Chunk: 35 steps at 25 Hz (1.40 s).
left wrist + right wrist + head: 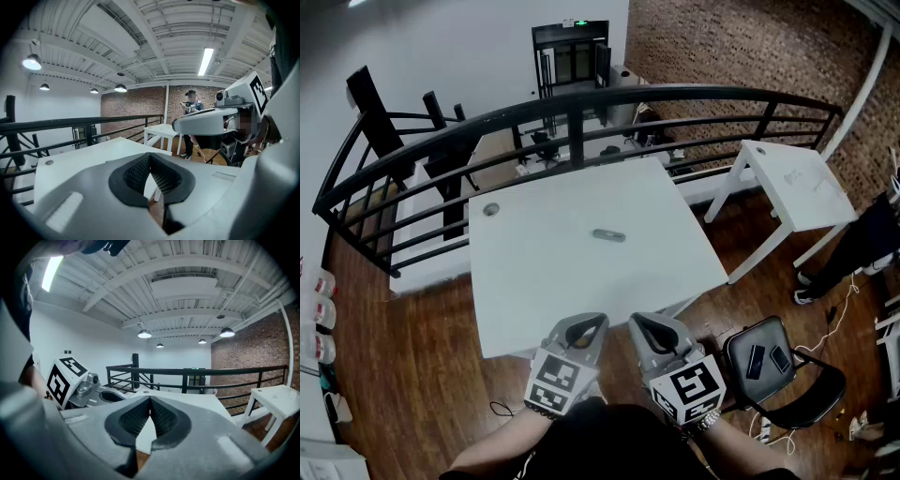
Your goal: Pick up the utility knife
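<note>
A small grey utility knife [608, 235] lies flat near the middle of the white table [534, 281]. My left gripper [592, 322] and my right gripper [639, 322] hover side by side over the table's near edge, well short of the knife. Both are shut with nothing between their pads. In the left gripper view the black ribbed pads [161, 176] meet at the tips, and the right gripper [213, 119] shows at the right. The right gripper view shows the same meeting pads [161, 418], with the left gripper [89, 387] at the left. The knife is hidden in both gripper views.
A small round object [491, 210] sits at the table's far left corner. A black railing [581, 108] runs behind the table. A second white table [797, 187] stands at the right, and a black chair [778, 370] with two dark items on it at the near right. A person [191, 123] stands beyond.
</note>
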Each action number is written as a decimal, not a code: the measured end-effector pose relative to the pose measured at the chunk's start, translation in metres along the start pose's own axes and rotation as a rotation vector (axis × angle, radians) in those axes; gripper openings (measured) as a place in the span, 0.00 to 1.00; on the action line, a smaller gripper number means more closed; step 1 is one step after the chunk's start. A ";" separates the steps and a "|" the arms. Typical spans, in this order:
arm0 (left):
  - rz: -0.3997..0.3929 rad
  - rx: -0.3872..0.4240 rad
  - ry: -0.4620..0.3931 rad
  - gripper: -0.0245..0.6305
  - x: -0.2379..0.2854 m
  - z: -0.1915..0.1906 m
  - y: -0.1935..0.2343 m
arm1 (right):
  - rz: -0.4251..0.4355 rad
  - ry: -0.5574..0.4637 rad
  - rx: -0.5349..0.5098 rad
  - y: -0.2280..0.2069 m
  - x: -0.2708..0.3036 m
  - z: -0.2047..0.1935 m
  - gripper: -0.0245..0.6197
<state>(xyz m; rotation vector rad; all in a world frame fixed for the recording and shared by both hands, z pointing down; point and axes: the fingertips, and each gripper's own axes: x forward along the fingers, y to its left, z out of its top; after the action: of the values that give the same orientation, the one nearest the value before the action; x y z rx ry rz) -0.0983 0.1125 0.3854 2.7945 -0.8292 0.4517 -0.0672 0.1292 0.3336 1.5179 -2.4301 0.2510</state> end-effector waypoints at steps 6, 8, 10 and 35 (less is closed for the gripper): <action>-0.007 0.002 0.016 0.06 0.016 0.006 0.049 | 0.012 0.027 -0.005 -0.015 0.057 0.012 0.03; -0.004 -0.002 0.017 0.06 0.018 0.008 0.059 | 0.020 0.039 -0.013 -0.018 0.069 0.015 0.03; -0.001 -0.006 0.020 0.06 0.019 0.009 0.067 | 0.031 0.054 -0.020 -0.021 0.080 0.015 0.03; 0.181 -0.145 0.186 0.06 0.140 -0.012 0.162 | 0.275 0.291 -0.121 -0.144 0.230 -0.059 0.13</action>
<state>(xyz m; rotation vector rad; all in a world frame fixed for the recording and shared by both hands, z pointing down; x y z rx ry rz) -0.0794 -0.0874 0.4604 2.5119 -1.0308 0.6414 -0.0263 -0.1135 0.4629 1.0160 -2.3630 0.3448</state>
